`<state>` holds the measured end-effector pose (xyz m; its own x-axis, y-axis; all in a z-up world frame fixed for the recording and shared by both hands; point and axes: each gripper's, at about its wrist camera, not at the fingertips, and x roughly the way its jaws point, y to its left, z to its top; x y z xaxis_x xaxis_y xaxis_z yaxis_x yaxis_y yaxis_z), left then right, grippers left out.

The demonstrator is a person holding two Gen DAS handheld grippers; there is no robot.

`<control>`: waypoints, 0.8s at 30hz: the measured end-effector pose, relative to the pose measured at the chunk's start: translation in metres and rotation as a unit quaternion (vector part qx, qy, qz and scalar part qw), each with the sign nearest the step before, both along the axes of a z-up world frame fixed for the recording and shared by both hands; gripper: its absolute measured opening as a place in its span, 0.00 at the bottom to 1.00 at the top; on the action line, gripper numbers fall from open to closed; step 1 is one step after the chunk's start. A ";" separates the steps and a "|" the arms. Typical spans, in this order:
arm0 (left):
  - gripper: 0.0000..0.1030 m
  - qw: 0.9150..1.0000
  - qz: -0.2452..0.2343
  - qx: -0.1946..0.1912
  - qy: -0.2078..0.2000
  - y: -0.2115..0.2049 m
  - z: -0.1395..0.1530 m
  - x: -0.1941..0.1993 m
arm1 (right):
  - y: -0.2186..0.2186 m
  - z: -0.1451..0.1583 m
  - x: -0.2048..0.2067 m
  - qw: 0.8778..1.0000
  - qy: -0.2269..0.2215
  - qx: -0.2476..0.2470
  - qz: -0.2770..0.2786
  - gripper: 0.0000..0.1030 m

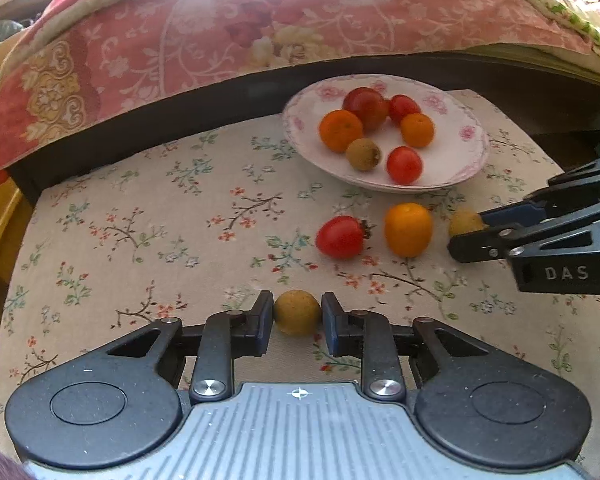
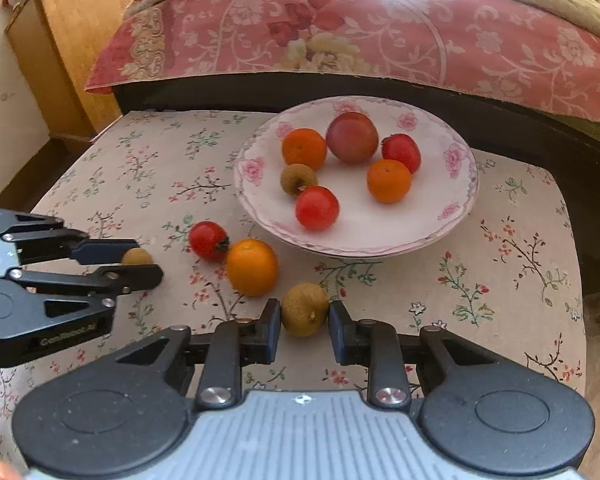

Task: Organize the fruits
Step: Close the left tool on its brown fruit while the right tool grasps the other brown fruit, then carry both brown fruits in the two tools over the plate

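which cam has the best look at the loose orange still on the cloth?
Right wrist view: the loose orange sits near and unobstructed on the cloth, touching the loose tomato. Left wrist view shows the same orange whole too, but farther off and smaller, beside the right claw.

Left gripper (image 1: 297, 320) clamped on a small tan fruit (image 1: 297, 312) on floral cloth (image 1: 140, 208), right gripper (image 1: 466, 232) pinching another tan fruit (image 1: 464, 220), tomato (image 1: 340, 237), orange (image 1: 408, 229), flowered plate (image 1: 460, 160) of fruit behind

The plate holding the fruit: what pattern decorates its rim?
Pink flowers on white, with a thin pinkish edge line: the plate shows best in the right wrist view.
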<state>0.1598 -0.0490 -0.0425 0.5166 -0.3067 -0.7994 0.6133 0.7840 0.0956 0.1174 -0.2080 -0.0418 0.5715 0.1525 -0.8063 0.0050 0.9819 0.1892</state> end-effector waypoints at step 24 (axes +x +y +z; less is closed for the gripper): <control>0.39 0.999 -0.038 0.016 -0.005 -0.017 -0.009 -0.022 | 0.009 -0.003 -0.004 0.999 0.009 -0.029 0.021 0.30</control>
<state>0.1382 -0.0661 -0.0515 0.5005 -0.3197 -0.8045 0.6705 0.7310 0.1266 0.1130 -0.1987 -0.0444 0.5503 0.1285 -0.8250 -0.0345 0.9907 0.1313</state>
